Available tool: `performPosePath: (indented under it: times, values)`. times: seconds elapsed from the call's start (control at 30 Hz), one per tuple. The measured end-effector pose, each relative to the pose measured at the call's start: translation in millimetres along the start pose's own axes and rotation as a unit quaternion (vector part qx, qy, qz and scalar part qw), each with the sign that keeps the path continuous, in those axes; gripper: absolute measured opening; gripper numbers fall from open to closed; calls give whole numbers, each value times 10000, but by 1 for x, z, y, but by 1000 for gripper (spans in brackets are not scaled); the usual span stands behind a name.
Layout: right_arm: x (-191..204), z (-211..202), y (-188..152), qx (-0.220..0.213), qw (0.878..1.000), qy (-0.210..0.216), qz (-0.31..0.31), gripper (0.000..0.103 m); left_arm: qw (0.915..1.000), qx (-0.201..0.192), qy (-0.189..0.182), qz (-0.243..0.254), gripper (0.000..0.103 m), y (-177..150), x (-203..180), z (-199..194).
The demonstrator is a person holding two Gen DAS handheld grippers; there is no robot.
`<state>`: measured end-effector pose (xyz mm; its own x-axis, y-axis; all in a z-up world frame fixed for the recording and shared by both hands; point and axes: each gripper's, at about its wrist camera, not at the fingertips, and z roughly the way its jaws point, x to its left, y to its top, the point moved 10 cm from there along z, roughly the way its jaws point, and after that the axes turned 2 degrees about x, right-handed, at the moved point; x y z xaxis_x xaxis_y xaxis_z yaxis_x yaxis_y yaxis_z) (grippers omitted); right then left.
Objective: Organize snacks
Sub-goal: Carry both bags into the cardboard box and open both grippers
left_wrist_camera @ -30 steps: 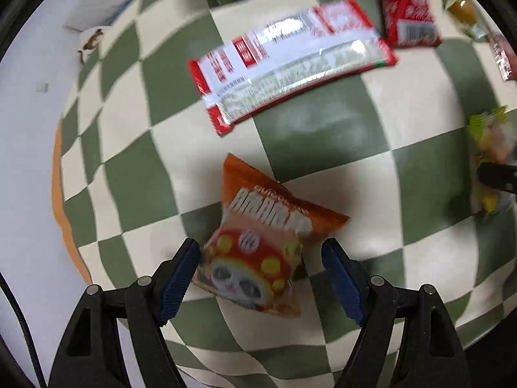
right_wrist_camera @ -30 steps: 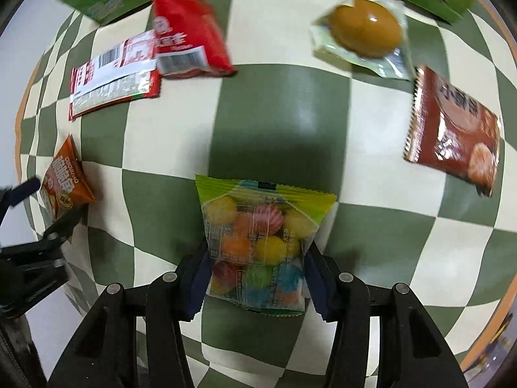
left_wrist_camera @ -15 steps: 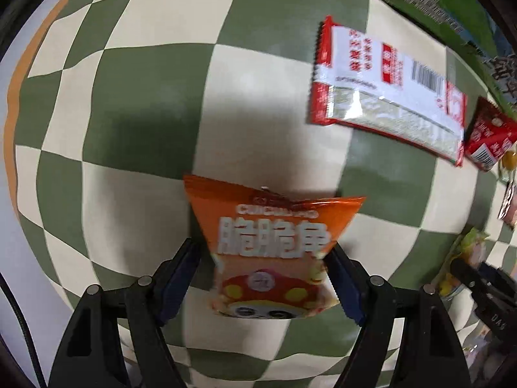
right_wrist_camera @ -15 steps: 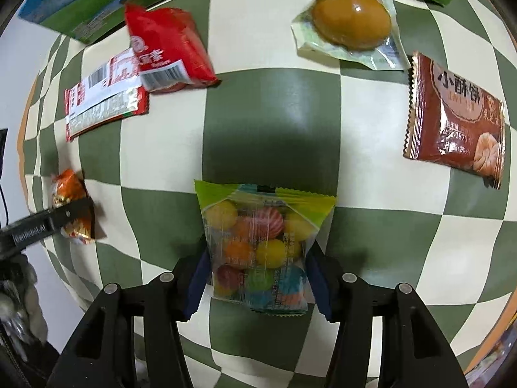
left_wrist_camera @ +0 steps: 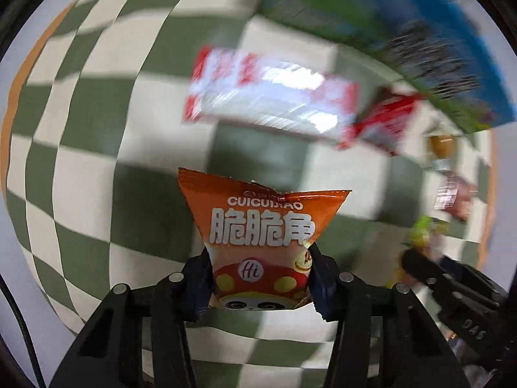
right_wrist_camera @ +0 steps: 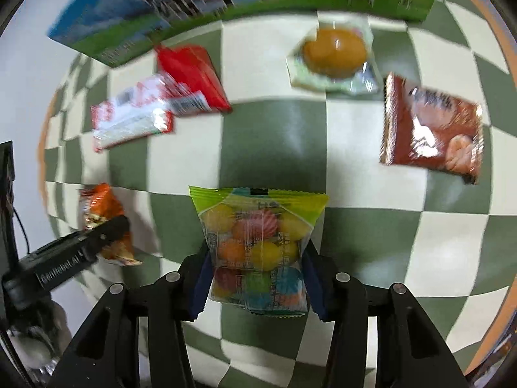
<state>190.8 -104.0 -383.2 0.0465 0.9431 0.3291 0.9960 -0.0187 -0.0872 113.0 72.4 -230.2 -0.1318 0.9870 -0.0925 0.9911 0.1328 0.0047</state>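
My left gripper (left_wrist_camera: 260, 278) is shut on an orange panda snack bag (left_wrist_camera: 261, 232) and holds it above the checked cloth; the bag also shows in the right wrist view (right_wrist_camera: 103, 213). My right gripper (right_wrist_camera: 257, 274) is shut on a clear bag of coloured candy balls (right_wrist_camera: 258, 245) with a green top, also lifted. The right gripper appears at the lower right of the left wrist view (left_wrist_camera: 452, 294). The left gripper appears at the left of the right wrist view (right_wrist_camera: 74, 252).
On the green and cream checked cloth (right_wrist_camera: 274, 142) lie a long red and white packet (right_wrist_camera: 132, 119), a red packet (right_wrist_camera: 190, 74), a wrapped brown egg (right_wrist_camera: 334, 55) and a brown biscuit packet (right_wrist_camera: 433, 129). A green and blue box (right_wrist_camera: 226, 3) stands at the back.
My left gripper has closed on the orange bag and lifted it, swinging toward the box. My right gripper has kept hold of the candy bag and raised it a little.
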Motion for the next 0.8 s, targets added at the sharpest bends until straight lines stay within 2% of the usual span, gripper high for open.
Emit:
performPosePath:
  times: [0.1, 0.27, 0.37, 0.47, 0.53, 0.63, 0.8]
  values:
    - [5, -35, 9, -213, 9995, 231, -37, 52, 9987, -338, -350, 172, 47, 17, -31, -42]
    - [18, -111, 44, -766, 9952, 610, -69, 52, 9929, -686, -808, 543, 47, 103, -48, -112]
    - [29, -150, 73, -1063, 9901, 918, -18, 52, 9918, -725, -800, 688, 47, 147, -57, -138]
    - [49, -170, 121, -1380, 9861, 923, -47, 52, 9928, -667, -577, 815, 47, 187, -61, -154]
    - [55, -177, 158, -1506, 9848, 858, -71, 52, 9946, -515, -391, 808, 47, 214, -59, -147]
    - [62, -164, 196, -1481, 9859, 781, -59, 52, 9969, -133, -251, 732, 47, 249, -55, -129]
    - [72, -129, 236, -1223, 9906, 611, -43, 52, 9965, 400, 26, 740, 47, 263, -50, -85]
